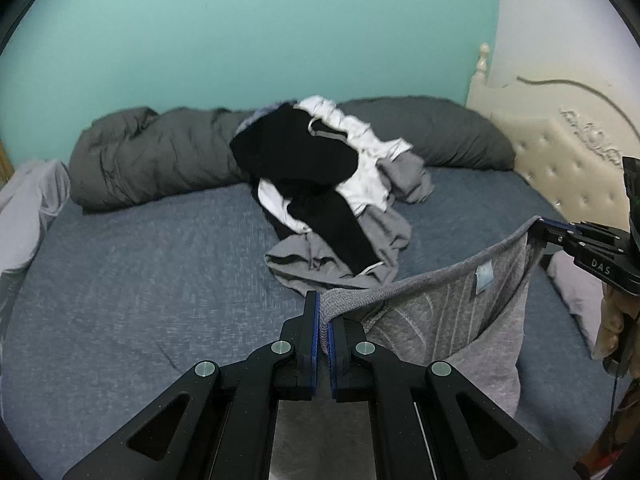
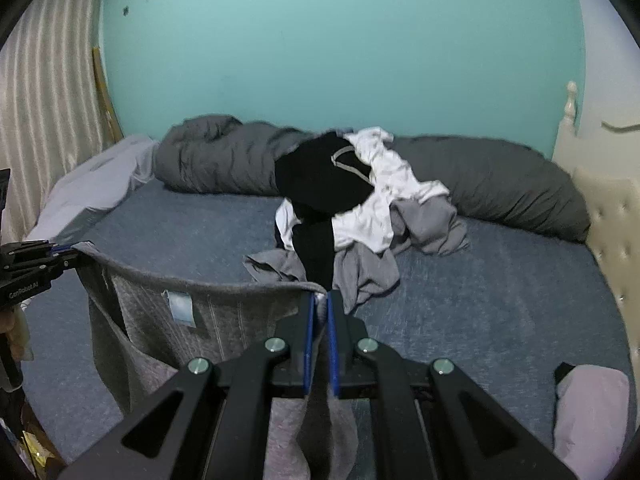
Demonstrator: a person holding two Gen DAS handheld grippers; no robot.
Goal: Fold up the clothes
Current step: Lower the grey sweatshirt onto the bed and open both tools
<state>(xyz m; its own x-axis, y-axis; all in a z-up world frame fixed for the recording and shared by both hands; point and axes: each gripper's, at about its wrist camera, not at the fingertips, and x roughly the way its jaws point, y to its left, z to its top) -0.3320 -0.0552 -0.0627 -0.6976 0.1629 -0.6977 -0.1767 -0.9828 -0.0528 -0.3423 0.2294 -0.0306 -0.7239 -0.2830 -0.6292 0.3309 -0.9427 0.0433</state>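
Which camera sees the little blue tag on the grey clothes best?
The right wrist view: the blue tag faces it, large and nearer the middle. In the left wrist view the tag is narrower, seen at a slant on the grey garment.

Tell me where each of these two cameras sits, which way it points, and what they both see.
Left wrist: rides the left gripper, looks along its fingers across the bed to the clothes pile; the right gripper and a hand show at its right edge.
Right wrist: rides the right gripper, faces the same way; the left gripper shows at its left edge.
Shared: the grey garment held between both grippers, the pile, the teal wall.
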